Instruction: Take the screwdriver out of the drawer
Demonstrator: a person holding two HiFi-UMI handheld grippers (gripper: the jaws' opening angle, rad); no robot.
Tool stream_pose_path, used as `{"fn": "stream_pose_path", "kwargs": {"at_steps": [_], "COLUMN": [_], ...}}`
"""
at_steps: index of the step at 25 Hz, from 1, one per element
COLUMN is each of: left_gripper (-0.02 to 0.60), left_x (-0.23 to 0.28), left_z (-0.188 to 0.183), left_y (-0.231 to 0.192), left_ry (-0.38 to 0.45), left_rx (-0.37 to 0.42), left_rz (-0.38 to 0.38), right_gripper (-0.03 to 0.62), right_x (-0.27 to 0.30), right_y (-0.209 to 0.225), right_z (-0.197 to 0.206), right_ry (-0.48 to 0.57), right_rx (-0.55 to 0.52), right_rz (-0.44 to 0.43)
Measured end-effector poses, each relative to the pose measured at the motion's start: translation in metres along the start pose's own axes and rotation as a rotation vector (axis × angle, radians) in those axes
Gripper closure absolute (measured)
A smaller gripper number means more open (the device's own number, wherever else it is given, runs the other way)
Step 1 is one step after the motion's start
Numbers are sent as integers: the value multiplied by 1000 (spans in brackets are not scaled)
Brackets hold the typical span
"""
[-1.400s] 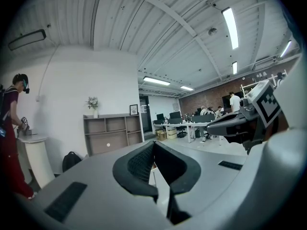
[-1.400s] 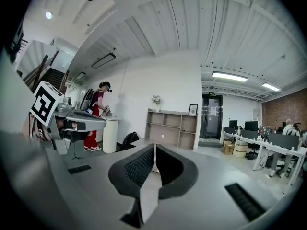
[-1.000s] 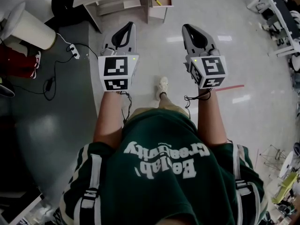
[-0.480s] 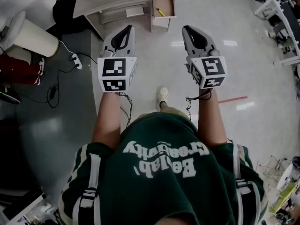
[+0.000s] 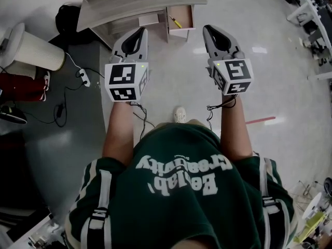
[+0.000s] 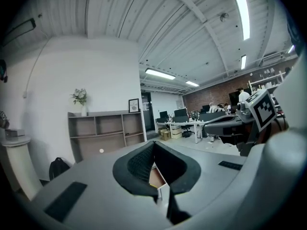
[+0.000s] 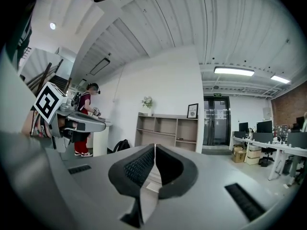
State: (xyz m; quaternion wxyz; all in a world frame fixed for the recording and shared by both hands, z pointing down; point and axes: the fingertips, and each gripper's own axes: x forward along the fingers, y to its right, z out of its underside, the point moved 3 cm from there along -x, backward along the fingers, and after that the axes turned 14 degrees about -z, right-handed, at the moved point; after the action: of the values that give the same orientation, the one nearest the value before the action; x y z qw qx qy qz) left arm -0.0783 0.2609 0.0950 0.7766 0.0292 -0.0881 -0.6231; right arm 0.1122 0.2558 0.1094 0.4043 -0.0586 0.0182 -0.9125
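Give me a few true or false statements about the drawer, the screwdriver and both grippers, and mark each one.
1. The drawer is open. True.
2. The screwdriver is held in the left gripper. False: it lies in the drawer, and that gripper's jaws are shut on nothing.
3. The right gripper has its jaws shut. True.
4. The screwdriver's handle is red. False: it is yellow.
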Motion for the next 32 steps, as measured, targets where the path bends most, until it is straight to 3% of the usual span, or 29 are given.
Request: {"fn": "stream_pose_path", "kwargs": {"at_steps": [5,11,26,32], "left_gripper": [563,563,563,563], "left_x": [55,101,160,213], "left_z": [1,6,18,25], "left_y": [13,9,-8,-34], "left_ry": [-20,-39,-34,-17], "left_rx": [0,-17,-38,-10], "left_rz": [-18,-30,16,34], "right_gripper": [559,559,559,559], "right_x": [28,65,119,170], "right_y": [53,86,114,133], "right_z": [6,16,36,43], "right_ry": [0,-2,-8,-25], "right_rx": [4,19,71,70], "right_rz": [-20,-31,-16,1]}}
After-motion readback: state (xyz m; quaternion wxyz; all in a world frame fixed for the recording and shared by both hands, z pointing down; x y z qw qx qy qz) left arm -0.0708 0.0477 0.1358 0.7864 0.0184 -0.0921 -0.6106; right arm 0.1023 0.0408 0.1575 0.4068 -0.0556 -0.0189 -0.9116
